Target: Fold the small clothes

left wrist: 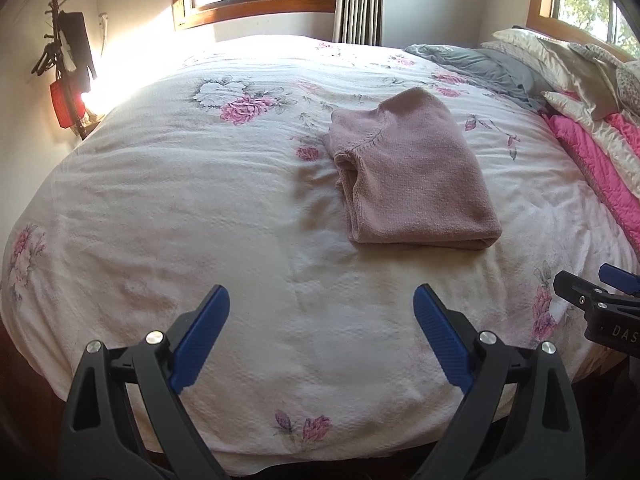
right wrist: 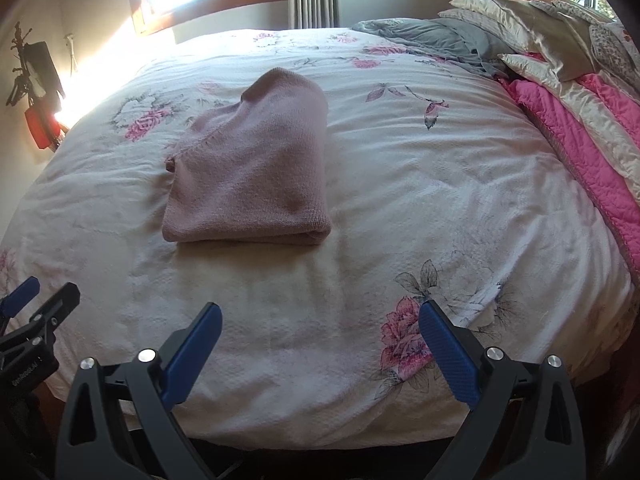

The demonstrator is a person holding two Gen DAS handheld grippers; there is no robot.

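The sweater [left wrist: 412, 172], dusty pink, lies folded into a thick rectangle on the bed [left wrist: 200, 208], on a white bedspread printed with pink flowers. Its folded edge faces the cameras, and a ribbed opening shows at its left side in the left wrist view; the right wrist view shows that side only as a small bump.

The left hand-held gripper [left wrist: 322, 312] hangs over the near edge of the bed with its blue pads spread wide and nothing between them. The right hand-held gripper [right wrist: 320, 328] is likewise spread wide and empty, above a pink flower print. Both are well apart from the sweater, which sits ahead and to the right of the left one and ahead and to the left of the right one.

Each camera catches the other tool at its frame edge: the right one at the far right of the left view, the left one at the far left of the right view.

The right view shows more of the pillows [right wrist: 532, 24], the grey blanket [right wrist: 432, 40] and the pink quilt [right wrist: 580, 152] at the head of the bed. The left view shows more of the hangers [left wrist: 60, 56] on the wall at left and the curtain [left wrist: 358, 0] between the windows.
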